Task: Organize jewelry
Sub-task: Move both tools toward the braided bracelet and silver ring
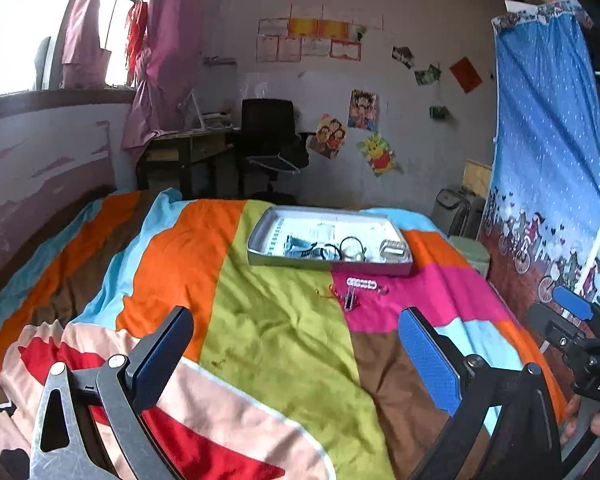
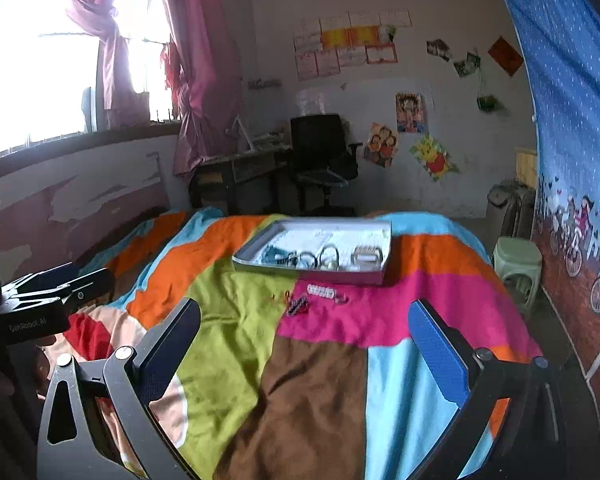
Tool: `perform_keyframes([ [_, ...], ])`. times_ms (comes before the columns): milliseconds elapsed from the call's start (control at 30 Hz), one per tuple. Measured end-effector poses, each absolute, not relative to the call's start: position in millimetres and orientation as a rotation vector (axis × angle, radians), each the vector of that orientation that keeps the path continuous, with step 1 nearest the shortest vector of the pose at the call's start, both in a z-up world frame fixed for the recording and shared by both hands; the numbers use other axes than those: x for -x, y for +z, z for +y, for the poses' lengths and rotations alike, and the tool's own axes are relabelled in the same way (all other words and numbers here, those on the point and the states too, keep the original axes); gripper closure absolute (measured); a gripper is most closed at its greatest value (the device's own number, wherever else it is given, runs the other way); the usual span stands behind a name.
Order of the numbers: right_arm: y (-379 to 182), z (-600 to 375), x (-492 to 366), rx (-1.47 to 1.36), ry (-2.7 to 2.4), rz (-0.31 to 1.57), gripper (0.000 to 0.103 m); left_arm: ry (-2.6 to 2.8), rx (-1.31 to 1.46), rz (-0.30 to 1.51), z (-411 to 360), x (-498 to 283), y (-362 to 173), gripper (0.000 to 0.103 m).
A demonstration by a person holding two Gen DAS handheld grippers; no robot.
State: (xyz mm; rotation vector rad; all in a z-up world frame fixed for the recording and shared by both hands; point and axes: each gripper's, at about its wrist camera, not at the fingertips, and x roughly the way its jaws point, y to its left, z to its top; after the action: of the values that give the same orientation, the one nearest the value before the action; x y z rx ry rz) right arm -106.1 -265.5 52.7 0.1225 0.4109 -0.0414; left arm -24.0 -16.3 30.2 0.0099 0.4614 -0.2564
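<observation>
At the far left, bright light comes in through a window (image 2: 40, 80) with pink curtains (image 2: 204, 80). Below it sits a bed with a striped blanket (image 1: 260, 340) in many colours.

The left gripper (image 1: 296, 332) hangs low over the near part of the blanket. Its two fingers stand wide apart and nothing is between them. In the right wrist view, the left gripper shows again at the far left edge.

Near the middle of the bed lies a flat silver tray (image 1: 260, 236). Inside it are some rings and small shiny bits (image 1: 340, 250), bunched along its near side. They are too blurry to name one by one.

Just in front of the tray, on the pink and green stripes, lies a small pile of jewelry (image 1: 356, 290). A row of pale beads (image 2: 321, 291) lies next to a dark clip (image 2: 298, 306).

The right gripper (image 2: 304, 320) also hangs over the blanket, spread wide and holding nothing.

Behind the bed stand a dark desk (image 1: 188, 152) and a black chair (image 2: 320, 148). At the far right hangs a blue cloth (image 1: 548, 120) with bicycles on it, with a green stool (image 2: 518, 264) beside it.
</observation>
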Motion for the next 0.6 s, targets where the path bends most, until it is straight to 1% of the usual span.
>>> perform_keyframes([
  [267,36.5,-272.7,89.7,-0.150,-0.036,0.500,0.001,-0.246,-0.040,0.546,-26.2,4.0,23.6,0.000],
  [600,39.7,-290.4,47.6,-0.148,-0.047,0.509,0.001,-0.233,-0.017,0.509,-35.3,-46.5,29.7,0.000],
])
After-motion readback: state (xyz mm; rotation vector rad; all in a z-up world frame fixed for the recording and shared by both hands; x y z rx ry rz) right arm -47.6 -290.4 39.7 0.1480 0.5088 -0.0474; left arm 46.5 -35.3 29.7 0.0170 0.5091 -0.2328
